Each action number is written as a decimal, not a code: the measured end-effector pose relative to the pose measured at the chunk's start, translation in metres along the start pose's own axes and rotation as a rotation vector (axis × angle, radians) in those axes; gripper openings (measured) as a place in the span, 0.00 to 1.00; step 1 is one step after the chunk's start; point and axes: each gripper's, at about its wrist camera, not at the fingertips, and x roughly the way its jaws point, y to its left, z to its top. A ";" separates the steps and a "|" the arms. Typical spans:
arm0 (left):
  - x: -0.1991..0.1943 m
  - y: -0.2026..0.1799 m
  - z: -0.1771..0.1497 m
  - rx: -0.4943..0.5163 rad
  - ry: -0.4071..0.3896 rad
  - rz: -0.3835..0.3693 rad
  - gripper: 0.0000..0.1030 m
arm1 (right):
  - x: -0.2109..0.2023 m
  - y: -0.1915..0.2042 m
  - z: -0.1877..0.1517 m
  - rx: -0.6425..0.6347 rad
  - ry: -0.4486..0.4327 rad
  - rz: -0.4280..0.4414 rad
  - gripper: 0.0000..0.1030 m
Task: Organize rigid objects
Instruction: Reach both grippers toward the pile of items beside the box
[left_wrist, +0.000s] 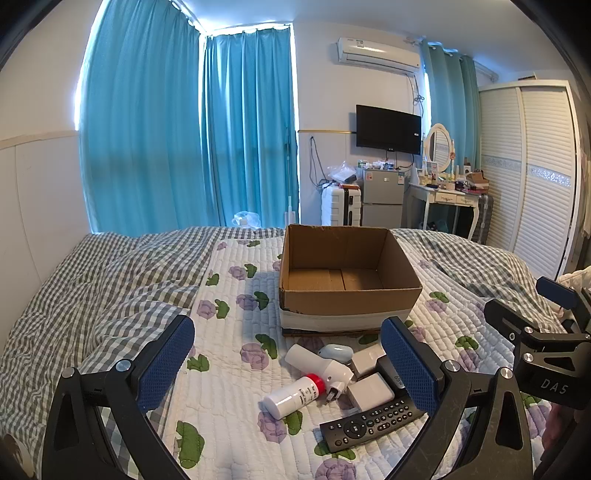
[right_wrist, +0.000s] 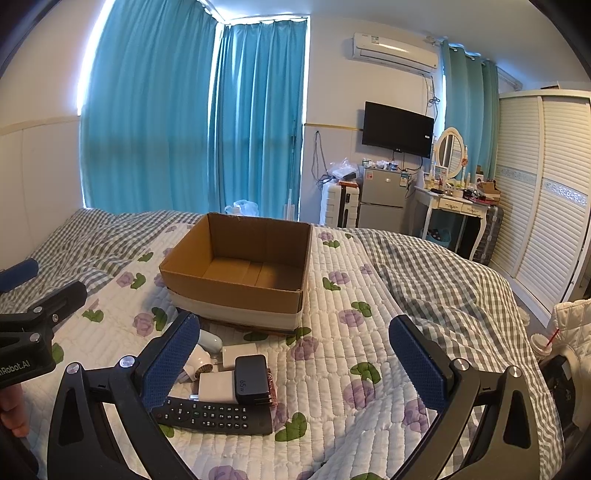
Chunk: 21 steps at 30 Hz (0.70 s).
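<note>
An open, empty cardboard box sits on the bed; it also shows in the right wrist view. In front of it lies a pile: a white bottle with a red cap, a white shaver-like device, a pale blue case, white chargers, a black 65W charger and a black remote. My left gripper is open above the pile. My right gripper is open, just right of the pile.
The bed has a floral quilt and a rumpled checked blanket. The right gripper's body shows at the right of the left view. A fridge, suitcase, dressing table and wardrobe stand beyond the bed.
</note>
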 end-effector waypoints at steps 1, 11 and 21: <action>0.000 0.000 0.000 0.000 0.000 0.001 1.00 | 0.000 0.000 0.000 0.000 0.000 0.000 1.00; 0.000 0.001 0.001 -0.003 0.002 0.002 1.00 | 0.000 0.002 0.002 -0.007 0.005 0.011 1.00; 0.000 0.001 0.001 -0.014 0.003 0.022 1.00 | 0.001 0.004 0.004 -0.014 0.008 0.012 1.00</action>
